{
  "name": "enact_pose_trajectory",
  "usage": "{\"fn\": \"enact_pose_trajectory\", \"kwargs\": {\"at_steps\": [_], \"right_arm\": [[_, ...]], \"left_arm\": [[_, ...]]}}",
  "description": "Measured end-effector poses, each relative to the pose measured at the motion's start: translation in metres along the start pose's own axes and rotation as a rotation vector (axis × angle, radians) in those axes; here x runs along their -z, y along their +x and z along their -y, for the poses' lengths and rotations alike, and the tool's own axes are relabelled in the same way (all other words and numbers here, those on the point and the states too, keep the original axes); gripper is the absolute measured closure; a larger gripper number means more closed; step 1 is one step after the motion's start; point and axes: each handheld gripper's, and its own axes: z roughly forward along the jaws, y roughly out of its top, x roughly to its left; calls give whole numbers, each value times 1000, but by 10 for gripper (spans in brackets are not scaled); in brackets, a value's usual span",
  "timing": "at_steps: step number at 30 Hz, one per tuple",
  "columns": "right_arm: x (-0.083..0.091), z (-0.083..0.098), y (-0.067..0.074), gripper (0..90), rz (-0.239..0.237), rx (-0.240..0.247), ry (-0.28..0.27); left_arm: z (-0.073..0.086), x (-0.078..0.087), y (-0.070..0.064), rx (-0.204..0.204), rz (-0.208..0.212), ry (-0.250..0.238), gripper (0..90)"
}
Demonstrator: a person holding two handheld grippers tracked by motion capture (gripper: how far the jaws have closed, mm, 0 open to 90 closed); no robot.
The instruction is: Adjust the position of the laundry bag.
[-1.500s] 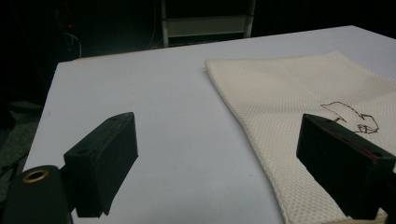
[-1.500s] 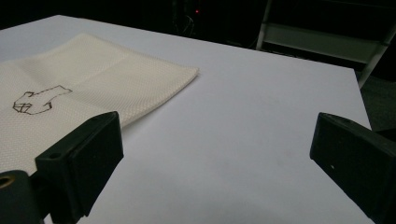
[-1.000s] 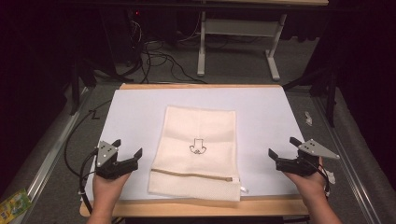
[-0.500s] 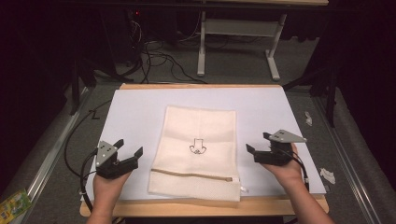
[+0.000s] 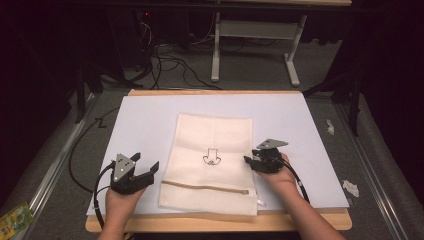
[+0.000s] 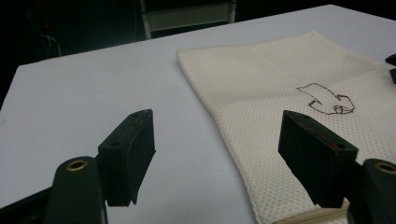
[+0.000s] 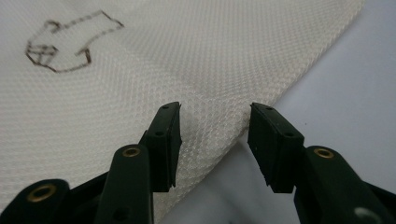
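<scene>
Motion over the last second is all the right tool's (image 5: 256, 162): it has slid in from the surface's (image 5: 150, 115) right to the bag's (image 5: 212, 135) right edge at frame centre, jaws spread astride it, while the left tool (image 5: 145, 172) waits spread.

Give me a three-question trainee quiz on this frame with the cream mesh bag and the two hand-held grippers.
1. True or false: the right hand-held gripper has its jaws open at the right edge of the cream mesh zip bag.
2. Multiple choice: the brown zip runs across the bag's A) far end, B) near end, C) middle.
3. Fill in: the left hand-held gripper sits open beside the bag's ____ edge, over the white sheet.

Key: 1 true; 2 B; 3 left.
</scene>
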Motion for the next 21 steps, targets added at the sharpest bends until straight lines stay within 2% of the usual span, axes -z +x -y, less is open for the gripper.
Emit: {"fn": "enact_pose_trajectory", "kwargs": {"at_steps": [1, 2, 5, 7, 8, 10, 13, 19, 20, 21], "right_arm": [[-2, 0, 2, 606, 12, 19, 12], [-3, -1, 4, 658, 7, 16, 8], [-5, -5, 5, 852, 3, 37, 13], [-6, -6, 5, 864, 1, 46, 15], [-8, -8, 4, 873, 19, 49, 9], [-9, -9, 1, 873, 28, 33, 5], [-9, -11, -12, 871, 27, 26, 12], [0, -6, -41, 866, 92, -8, 21], [0, -6, -41, 866, 92, -8, 21], [3, -2, -53, 865, 117, -26, 20]], "left_arm": [[0, 0, 0, 1, 4, 1, 278], [0, -1, -1, 2, 5, 3, 278], [0, -1, -2, 2, 7, 8, 291], [0, -2, -4, -2, 8, 19, 314], [0, -1, -6, -3, 19, 21, 328], [-1, 0, -8, -3, 25, 15, 341], [-2, -1, -9, 0, 35, 15, 342], [-1, -3, -10, -19, 45, 33, 343], [-1, -3, -10, -19, 45, 33, 342], [0, -4, -11, -18, 48, 35, 342]]}}
